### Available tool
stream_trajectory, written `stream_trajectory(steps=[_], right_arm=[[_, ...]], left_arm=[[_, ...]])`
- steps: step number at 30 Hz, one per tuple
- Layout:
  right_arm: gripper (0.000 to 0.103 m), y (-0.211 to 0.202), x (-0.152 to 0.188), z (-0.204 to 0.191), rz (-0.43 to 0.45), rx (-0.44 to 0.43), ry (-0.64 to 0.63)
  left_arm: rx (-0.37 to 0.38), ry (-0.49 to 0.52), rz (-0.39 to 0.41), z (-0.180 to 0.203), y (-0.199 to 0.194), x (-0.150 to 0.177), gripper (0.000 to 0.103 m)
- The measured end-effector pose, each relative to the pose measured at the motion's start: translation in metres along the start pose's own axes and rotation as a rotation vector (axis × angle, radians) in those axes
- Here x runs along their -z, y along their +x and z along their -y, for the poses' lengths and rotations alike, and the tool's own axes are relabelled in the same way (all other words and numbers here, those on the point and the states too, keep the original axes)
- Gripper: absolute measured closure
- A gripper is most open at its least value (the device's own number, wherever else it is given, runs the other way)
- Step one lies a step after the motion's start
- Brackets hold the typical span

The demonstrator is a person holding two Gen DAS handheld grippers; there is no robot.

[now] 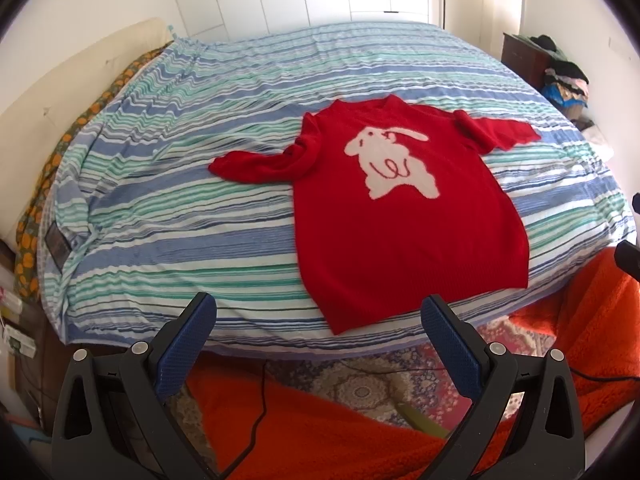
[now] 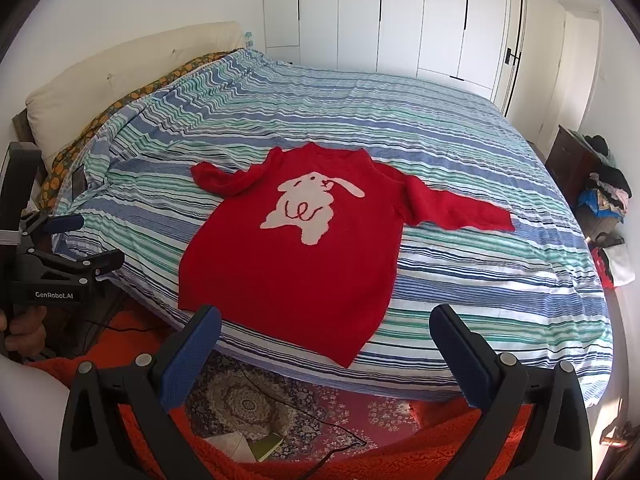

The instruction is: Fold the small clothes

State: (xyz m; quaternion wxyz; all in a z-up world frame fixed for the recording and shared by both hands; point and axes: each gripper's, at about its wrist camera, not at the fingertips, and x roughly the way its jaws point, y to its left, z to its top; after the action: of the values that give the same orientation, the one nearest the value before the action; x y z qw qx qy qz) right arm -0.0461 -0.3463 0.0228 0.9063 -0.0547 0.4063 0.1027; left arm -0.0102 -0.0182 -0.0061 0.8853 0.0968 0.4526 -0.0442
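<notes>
A small red sweater [image 1: 404, 236] with a white rabbit on its front lies flat and face up on the striped bedspread [image 1: 200, 208], both sleeves spread out, hem toward me. It also shows in the right wrist view [image 2: 288, 276]. My left gripper [image 1: 318, 308] is open and empty, held off the bed just short of the hem. My right gripper [image 2: 326, 320] is open and empty, also short of the hem. The left gripper [image 2: 86, 240] shows at the left edge of the right wrist view.
The bed [image 2: 480, 280] has a cream headboard [image 2: 120, 68] on the left. An orange fleece blanket [image 1: 320, 432] and a patterned rug [image 2: 248, 404] with a black cable lie on the floor below. A dark nightstand with piled clothes [image 2: 600, 196] stands at the right. White wardrobes [image 2: 400, 12] line the far wall.
</notes>
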Motion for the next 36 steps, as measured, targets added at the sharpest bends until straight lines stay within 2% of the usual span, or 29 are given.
stream_trajectory(steps=[36], right_arm=[[0.0,0.0057,-0.0029,0.0,-0.015,0.006,-0.001]], left_arm=[[0.012,0.009,-0.014,0.0064,0.0063,-0.0014,0.001]])
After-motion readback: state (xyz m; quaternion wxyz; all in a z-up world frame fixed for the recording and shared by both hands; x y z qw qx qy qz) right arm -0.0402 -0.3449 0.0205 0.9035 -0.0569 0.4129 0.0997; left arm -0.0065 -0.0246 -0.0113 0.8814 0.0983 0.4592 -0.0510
